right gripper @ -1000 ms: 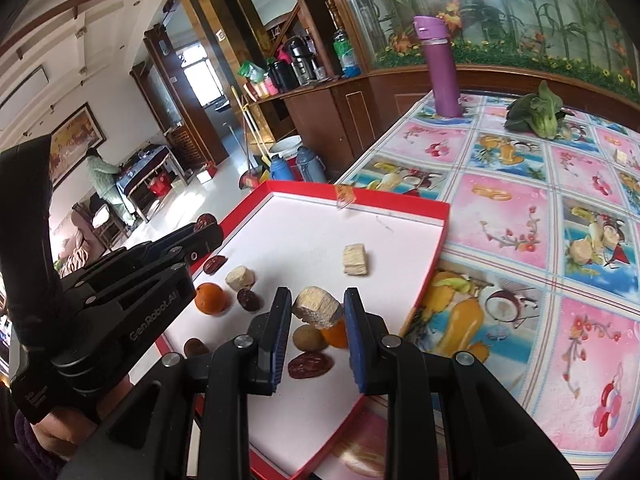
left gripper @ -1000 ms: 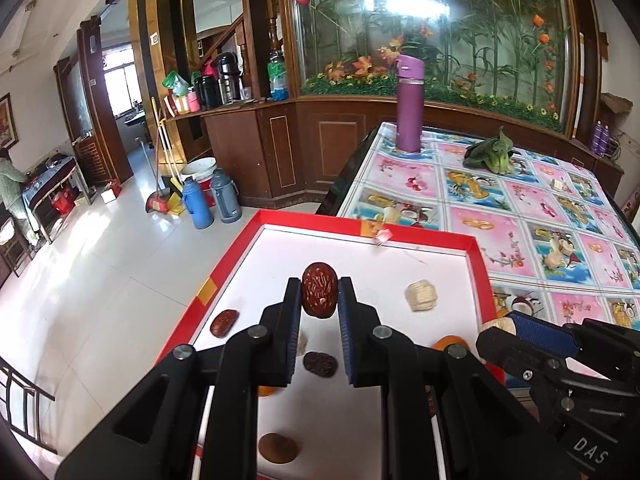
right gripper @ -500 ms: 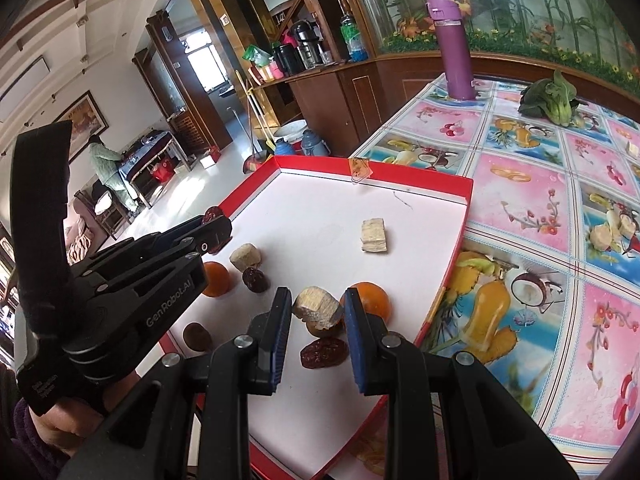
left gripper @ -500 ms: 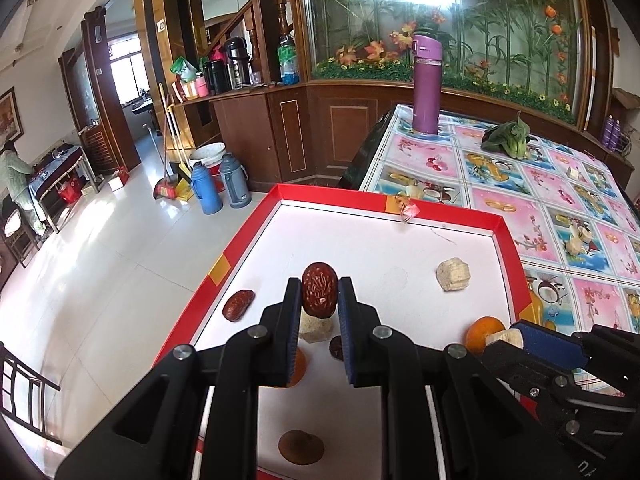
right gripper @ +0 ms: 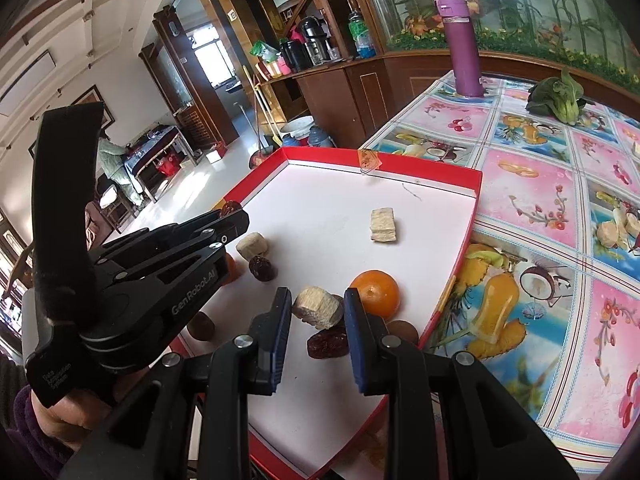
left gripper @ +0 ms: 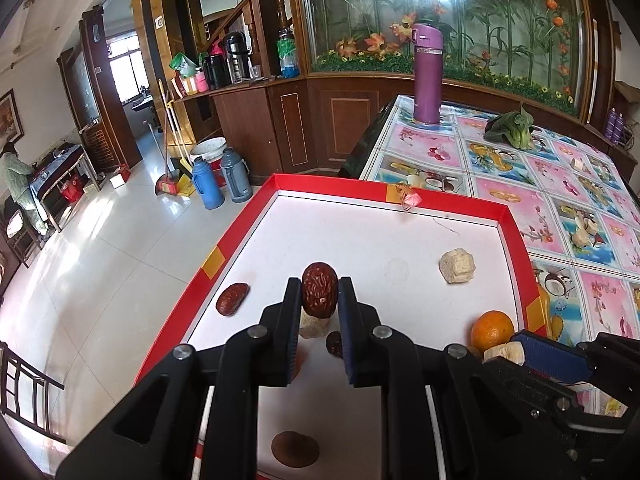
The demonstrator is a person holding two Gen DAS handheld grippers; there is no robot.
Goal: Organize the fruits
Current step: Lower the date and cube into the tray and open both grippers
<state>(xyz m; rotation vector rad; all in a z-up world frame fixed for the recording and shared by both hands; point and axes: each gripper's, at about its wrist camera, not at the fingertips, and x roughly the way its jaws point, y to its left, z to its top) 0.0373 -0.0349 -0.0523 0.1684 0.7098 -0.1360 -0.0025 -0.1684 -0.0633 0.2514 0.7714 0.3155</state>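
Since a second ago your view has slid forward over the red tray (left gripper: 236, 240), so more of its white floor shows ahead and the loose fruit lies closer under both tools; neither grip has changed. Starting at the left, a red date (left gripper: 233, 299) lies alone by the tray's left wall. Your left gripper (left gripper: 319, 295) is closed on a wrinkled dark date (left gripper: 319, 294), held upright between the blue pads and clear of the floor, above a pale chunk (left gripper: 314, 326) and a small dark fruit (left gripper: 333, 343). Further right, a pale cube (left gripper: 457, 265) sits by itself, and the orange (left gripper: 492, 329) rests near the right wall. Your right gripper (right gripper: 318, 312) is pinched on a beige chunk (right gripper: 319, 312), lifted above another date (right gripper: 328, 345) and just beside the orange (right gripper: 375, 294). Both pieces are carried, not yet placed. With a date already by the left wall and a pale cube (right gripper: 383, 225) on open floor, those look like the natural groups to join, so you likely need to lower each piece beside its kind. Watch the loose fruit under the jaws as you descend.
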